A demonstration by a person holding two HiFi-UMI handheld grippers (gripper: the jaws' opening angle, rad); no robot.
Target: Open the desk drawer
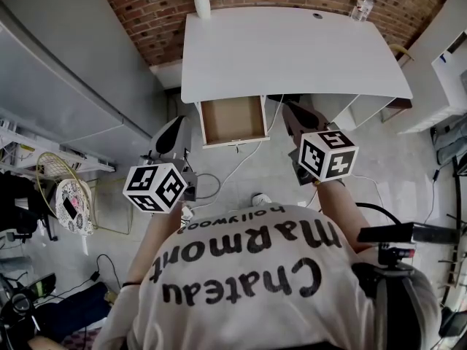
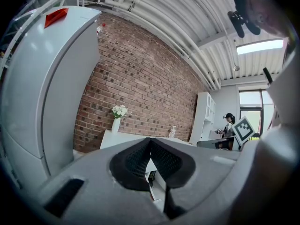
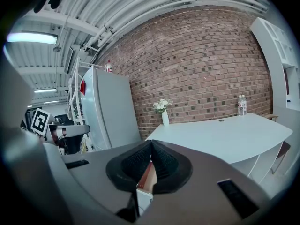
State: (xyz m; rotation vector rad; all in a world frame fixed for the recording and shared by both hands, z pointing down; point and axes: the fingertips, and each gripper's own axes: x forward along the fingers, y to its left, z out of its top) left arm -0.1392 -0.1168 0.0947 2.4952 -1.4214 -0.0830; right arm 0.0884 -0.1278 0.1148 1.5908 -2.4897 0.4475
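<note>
Under the white desk (image 1: 292, 49), at its left part, the desk drawer (image 1: 233, 120) stands pulled out, and its brown inside is bare. My left gripper (image 1: 169, 138) hangs in front of the drawer's left corner, apart from it, with its pads closed together and nothing between them. My right gripper (image 1: 300, 119) is just right of the drawer, below the desk edge, also shut and empty. In the left gripper view the gripper (image 2: 150, 142) points at the desk (image 2: 126, 137). In the right gripper view the gripper (image 3: 151, 145) shows a strip of the drawer (image 3: 148, 178) through its lower gap.
A white vase of flowers (image 1: 201, 1) and a water bottle (image 1: 363, 7) stand at the desk's back edge by the brick wall (image 1: 146, 6). A tall grey cabinet (image 1: 66, 71) is at the left, white shelving (image 1: 449, 71) at the right. Cables (image 1: 237, 168) lie on the floor.
</note>
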